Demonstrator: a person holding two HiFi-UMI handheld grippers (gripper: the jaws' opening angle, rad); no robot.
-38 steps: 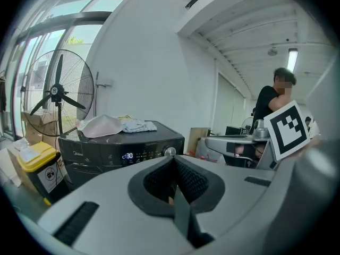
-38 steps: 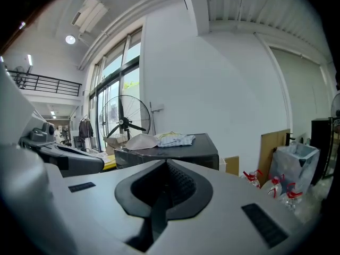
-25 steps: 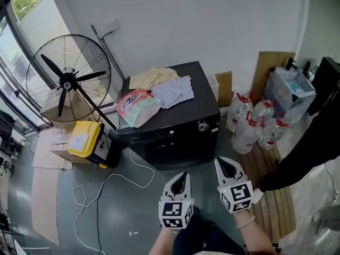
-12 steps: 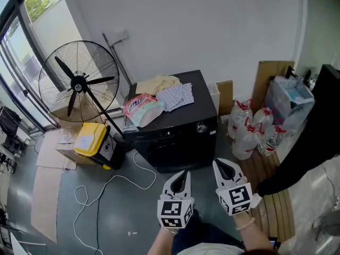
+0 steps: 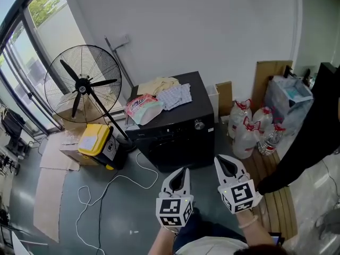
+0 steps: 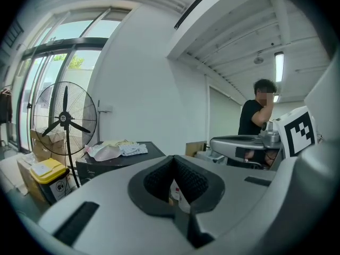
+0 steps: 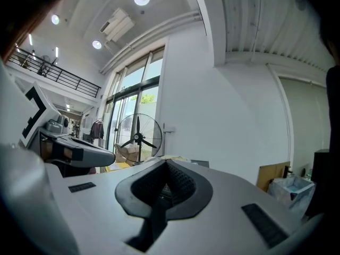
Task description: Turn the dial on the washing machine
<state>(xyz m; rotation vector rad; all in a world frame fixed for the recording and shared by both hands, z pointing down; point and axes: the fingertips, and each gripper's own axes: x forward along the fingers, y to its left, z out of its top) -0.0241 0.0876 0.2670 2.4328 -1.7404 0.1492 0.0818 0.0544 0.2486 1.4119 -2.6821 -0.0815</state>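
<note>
The black washing machine (image 5: 175,139) stands against the white wall in the head view, its round silver dial (image 5: 198,125) at the front's upper right. Cloths (image 5: 159,85) and a pink packet (image 5: 140,106) lie on its lid. My left gripper (image 5: 183,172) and right gripper (image 5: 223,163) hover side by side low in the head view, well short of the machine, both pointing at it. Each is shut with nothing between its jaws. The left gripper view shows the machine (image 6: 109,165) to the left, beyond the closed left gripper (image 6: 173,158). The closed right gripper (image 7: 166,163) hides most of it in the right gripper view.
A large standing fan (image 5: 85,84) and a yellow box (image 5: 93,140) are left of the machine. A white cable (image 5: 106,187) loops over the floor. Water bottles (image 5: 248,133), a plastic bin (image 5: 289,97) and a person in black (image 5: 313,137) are at the right.
The head view has swung a little, so the fan and machine sit slightly further right and lower in the picture. Both grippers stay shut in nearly the same place.
</note>
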